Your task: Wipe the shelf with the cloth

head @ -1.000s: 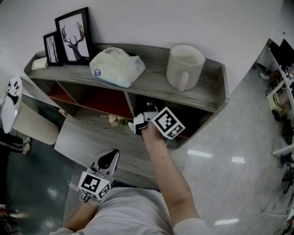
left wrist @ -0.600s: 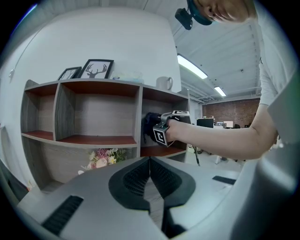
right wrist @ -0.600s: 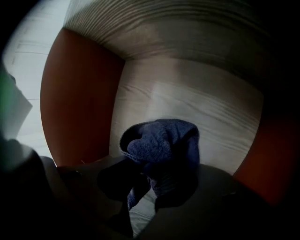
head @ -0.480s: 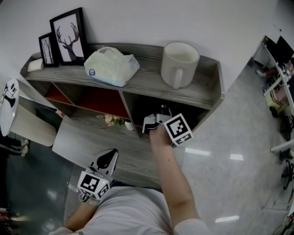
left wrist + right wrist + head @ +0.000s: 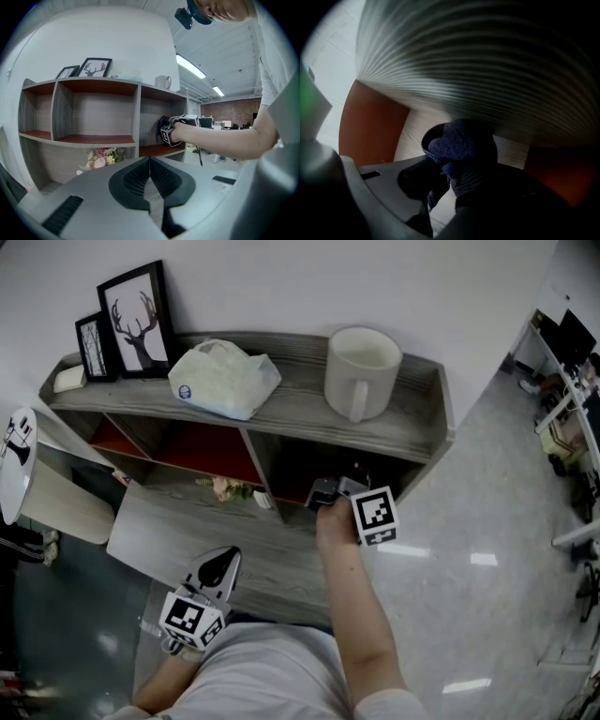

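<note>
The grey wooden shelf unit [image 5: 281, 413] stands against the white wall, with red-brown shelves [image 5: 98, 139] inside. My right gripper [image 5: 349, 498] reaches into the lower right compartment and is shut on a dark blue cloth [image 5: 459, 146]. The bunched cloth sticks out past the jaws against the pale wooden board [image 5: 415, 136] of that compartment. In the left gripper view the cloth [image 5: 162, 125] shows as a dark lump ahead of the right gripper [image 5: 180, 127]. My left gripper [image 5: 223, 568] hangs low near my body, away from the shelf. Its jaws [image 5: 150, 163] are shut with nothing between them.
On the top board stand a white mug [image 5: 361, 371], a white plastic bag [image 5: 223, 379] and two framed pictures [image 5: 131, 315]. Dried flowers [image 5: 225, 488] lie in the lower middle compartment. A white round-backed chair [image 5: 19, 460] is at the left; glossy floor [image 5: 487, 521] at the right.
My right gripper has slid to the right along the lower compartment with the cloth. The left gripper has stayed in place.
</note>
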`<state>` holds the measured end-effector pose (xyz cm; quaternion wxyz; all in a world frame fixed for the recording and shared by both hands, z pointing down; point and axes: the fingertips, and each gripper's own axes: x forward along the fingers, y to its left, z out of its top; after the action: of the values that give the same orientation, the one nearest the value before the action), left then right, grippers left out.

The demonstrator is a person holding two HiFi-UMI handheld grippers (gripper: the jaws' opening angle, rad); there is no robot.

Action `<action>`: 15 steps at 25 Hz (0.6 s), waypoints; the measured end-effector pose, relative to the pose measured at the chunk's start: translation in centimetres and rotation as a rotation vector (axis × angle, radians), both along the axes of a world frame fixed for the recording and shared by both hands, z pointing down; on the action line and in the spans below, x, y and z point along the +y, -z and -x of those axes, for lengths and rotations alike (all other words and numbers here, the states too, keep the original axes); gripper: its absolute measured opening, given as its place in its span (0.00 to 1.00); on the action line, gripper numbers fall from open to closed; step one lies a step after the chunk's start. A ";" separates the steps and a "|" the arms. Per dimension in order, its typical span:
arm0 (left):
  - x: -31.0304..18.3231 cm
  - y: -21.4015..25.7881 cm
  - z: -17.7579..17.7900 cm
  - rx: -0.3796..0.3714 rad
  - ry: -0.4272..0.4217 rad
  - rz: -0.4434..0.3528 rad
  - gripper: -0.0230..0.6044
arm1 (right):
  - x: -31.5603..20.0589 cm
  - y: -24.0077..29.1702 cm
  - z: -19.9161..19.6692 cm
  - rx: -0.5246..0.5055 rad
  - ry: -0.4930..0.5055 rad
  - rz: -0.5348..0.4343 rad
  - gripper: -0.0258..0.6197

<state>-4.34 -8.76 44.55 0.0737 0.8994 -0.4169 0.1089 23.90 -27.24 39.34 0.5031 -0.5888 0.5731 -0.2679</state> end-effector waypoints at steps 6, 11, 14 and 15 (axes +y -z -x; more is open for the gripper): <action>0.0 -0.3 0.4 -0.007 0.009 0.008 0.06 | -0.6 -2.9 1.8 -0.039 0.043 0.085 0.20; -0.1 -0.3 0.3 -0.012 0.013 0.006 0.06 | -2.1 -4.6 5.9 -0.072 0.175 0.122 0.20; -0.1 -0.3 0.5 -0.015 0.021 0.007 0.06 | -3.2 -5.1 9.1 -0.044 0.292 0.143 0.19; -0.1 -0.3 0.6 -0.016 0.025 0.008 0.06 | -3.6 -5.3 10.4 -0.030 0.346 0.157 0.19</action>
<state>-4.90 -8.83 44.87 0.0751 0.8929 -0.4283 0.1168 13.50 -30.86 44.68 0.4104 -0.5147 0.6357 -0.4031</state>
